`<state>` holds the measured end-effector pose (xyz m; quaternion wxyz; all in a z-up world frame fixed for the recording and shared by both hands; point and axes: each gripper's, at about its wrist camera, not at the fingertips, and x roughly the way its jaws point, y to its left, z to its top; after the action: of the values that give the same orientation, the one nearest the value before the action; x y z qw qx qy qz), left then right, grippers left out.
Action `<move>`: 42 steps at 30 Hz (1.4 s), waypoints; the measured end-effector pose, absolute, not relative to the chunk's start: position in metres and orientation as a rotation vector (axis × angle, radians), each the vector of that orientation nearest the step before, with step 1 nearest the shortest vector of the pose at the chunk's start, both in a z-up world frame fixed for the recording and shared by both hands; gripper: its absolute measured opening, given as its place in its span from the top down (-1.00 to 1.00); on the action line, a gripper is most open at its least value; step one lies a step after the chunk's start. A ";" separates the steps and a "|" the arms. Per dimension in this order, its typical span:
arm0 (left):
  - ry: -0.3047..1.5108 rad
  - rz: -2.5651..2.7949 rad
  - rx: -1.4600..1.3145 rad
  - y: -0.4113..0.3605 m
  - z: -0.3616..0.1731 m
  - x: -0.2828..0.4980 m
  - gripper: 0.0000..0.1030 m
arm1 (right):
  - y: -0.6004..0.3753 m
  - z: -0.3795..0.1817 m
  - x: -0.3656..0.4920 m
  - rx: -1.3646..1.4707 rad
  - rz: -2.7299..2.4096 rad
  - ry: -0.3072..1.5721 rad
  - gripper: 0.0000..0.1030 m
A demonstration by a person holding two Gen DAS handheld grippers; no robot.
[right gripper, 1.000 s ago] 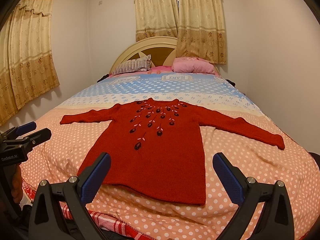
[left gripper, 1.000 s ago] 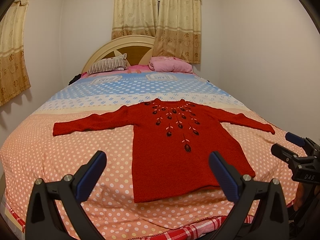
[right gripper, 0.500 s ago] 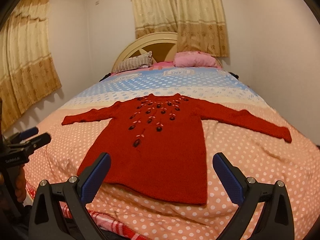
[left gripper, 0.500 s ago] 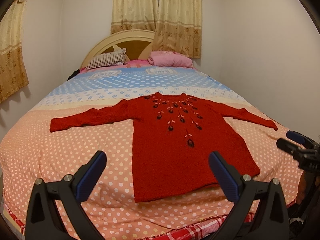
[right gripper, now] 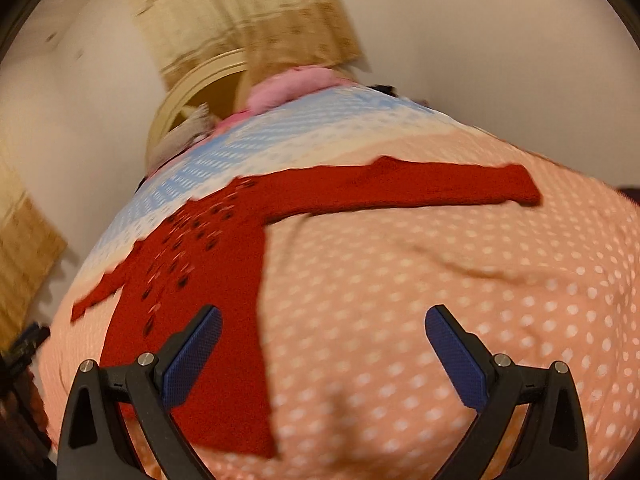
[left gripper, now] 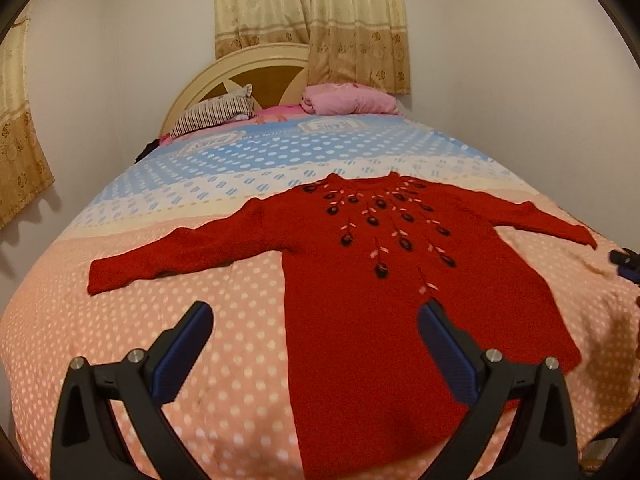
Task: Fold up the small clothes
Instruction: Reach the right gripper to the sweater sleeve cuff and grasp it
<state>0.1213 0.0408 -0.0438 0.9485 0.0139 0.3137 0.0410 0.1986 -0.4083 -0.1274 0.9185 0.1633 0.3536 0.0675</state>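
red knit sweater with dark embroidered flowers (left gripper: pixel 360 280) lies flat, sleeves spread, on our pink polka-dot bedspread (left gripper: pixel 240 340) | our left gripper (left gripper: pixel 316 344) hangs over its hem, jaws wide apart, empty | right gripper (right gripper: pixel 324 344) also gaping, beside the body, below the right sleeve (right gripper: pixel 420 186), view blurry

A bed (left gripper: pixel 132 320) fills the room, covered by a dotted spread that is peach at the near end and blue toward the far end. A cream, arched headboard (left gripper: pixel 224 76) stands against the far wall. At that end lie a striped pillow (left gripper: pixel 212 114) and a pink pillow (left gripper: pixel 348 100). Beige patterned curtains (left gripper: pixel 312 16) hang behind the headboard, and another curtain (left gripper: pixel 18 152) hangs on the left wall. The walls (left gripper: pixel 500 60) are plain white.
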 end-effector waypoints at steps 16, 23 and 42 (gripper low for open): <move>0.679 0.117 -0.008 0.056 -0.069 0.222 -1.00 | -0.595 -0.153 0.310 0.574 -0.219 0.789 -0.54; 0.727 0.193 -0.001 0.076 -0.096 0.260 -1.00 | -0.618 -0.175 0.369 0.503 -0.292 0.880 -0.44; 0.796 0.220 -0.034 0.104 -0.128 0.300 -1.00 | -0.578 -0.102 0.375 0.456 -0.087 0.794 0.68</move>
<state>0.3000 0.1042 -0.1279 0.9157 -0.0164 0.3869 0.1070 0.3749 -0.5782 -0.1024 0.8961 0.2198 0.3833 -0.0422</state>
